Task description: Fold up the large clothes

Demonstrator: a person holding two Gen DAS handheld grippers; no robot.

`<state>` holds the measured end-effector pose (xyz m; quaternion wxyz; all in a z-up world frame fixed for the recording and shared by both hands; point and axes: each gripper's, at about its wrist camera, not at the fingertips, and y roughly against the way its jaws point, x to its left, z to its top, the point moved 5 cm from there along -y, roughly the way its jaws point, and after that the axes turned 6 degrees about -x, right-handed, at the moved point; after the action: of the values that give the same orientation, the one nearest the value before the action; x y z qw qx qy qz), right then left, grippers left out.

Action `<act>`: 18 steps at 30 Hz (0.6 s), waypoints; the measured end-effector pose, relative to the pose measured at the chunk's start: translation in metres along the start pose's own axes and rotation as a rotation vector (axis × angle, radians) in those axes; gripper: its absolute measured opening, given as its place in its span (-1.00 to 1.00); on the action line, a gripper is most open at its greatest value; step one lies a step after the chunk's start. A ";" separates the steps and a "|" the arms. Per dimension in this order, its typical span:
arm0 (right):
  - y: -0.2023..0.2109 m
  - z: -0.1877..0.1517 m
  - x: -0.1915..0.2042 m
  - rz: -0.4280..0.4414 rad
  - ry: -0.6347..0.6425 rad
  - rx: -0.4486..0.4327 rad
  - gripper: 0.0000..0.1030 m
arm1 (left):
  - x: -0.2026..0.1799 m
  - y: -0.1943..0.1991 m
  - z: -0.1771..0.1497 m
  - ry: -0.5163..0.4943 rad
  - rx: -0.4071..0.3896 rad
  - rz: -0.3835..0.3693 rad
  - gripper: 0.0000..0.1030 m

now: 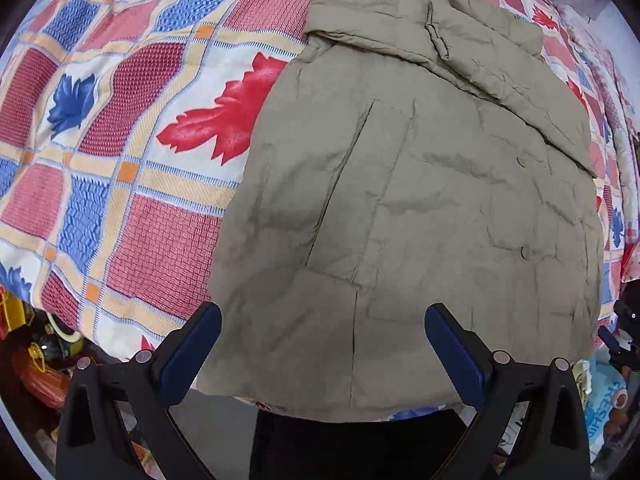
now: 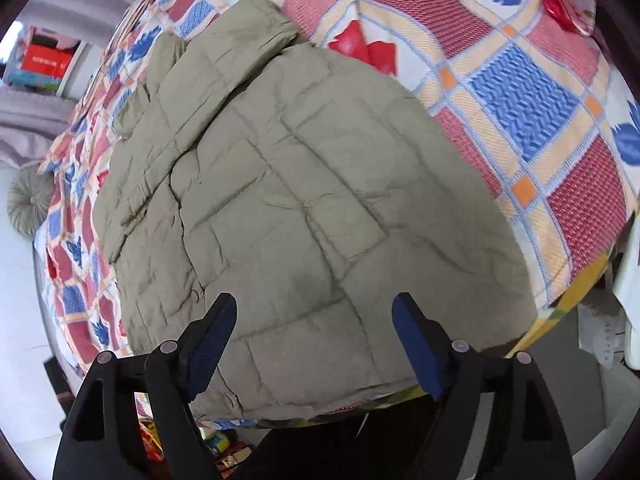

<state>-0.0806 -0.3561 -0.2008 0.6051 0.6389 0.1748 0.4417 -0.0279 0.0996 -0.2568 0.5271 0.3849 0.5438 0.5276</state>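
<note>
An olive-green quilted jacket lies spread on a bed with a red, blue and cream patterned cover. A sleeve is folded across its far part. The hem reaches the bed's near edge. My left gripper is open and empty, hovering over the jacket's near hem. In the right wrist view the same jacket fills the middle, sleeve folded at the far end. My right gripper is open and empty above the jacket's near edge.
The bed cover extends to the right of the jacket. Clutter lies on the floor below the bed's near left corner. A round grey cushion and shelves with a red box stand at the far left.
</note>
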 end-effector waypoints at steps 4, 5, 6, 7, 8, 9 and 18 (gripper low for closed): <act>0.013 0.009 -0.028 -0.021 -0.073 -0.064 0.63 | 0.012 -0.002 -0.010 0.080 0.012 -0.063 0.98; 0.015 0.012 -0.038 -0.035 -0.098 -0.080 0.63 | 0.017 -0.004 -0.012 0.100 0.011 -0.058 0.98; 0.016 0.014 -0.047 -0.040 -0.125 -0.088 0.63 | 0.021 -0.005 -0.013 0.115 0.010 -0.052 0.98; 0.016 0.016 -0.058 -0.039 -0.161 -0.091 0.63 | 0.027 -0.007 -0.014 0.127 0.003 -0.048 0.98; 0.016 0.017 -0.068 -0.034 -0.202 -0.092 0.63 | 0.031 -0.007 -0.015 0.134 -0.003 -0.045 0.98; 0.016 0.018 -0.077 -0.028 -0.233 -0.094 0.63 | 0.034 -0.008 -0.016 0.141 -0.007 -0.046 0.98; 0.001 0.023 -0.117 -0.003 -0.324 -0.124 0.63 | 0.082 -0.030 -0.030 0.278 0.042 -0.159 0.98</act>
<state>-0.1271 -0.4596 -0.2386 0.6645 0.6628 0.0483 0.3418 -0.0654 0.1697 -0.3028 0.4788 0.2746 0.6512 0.5208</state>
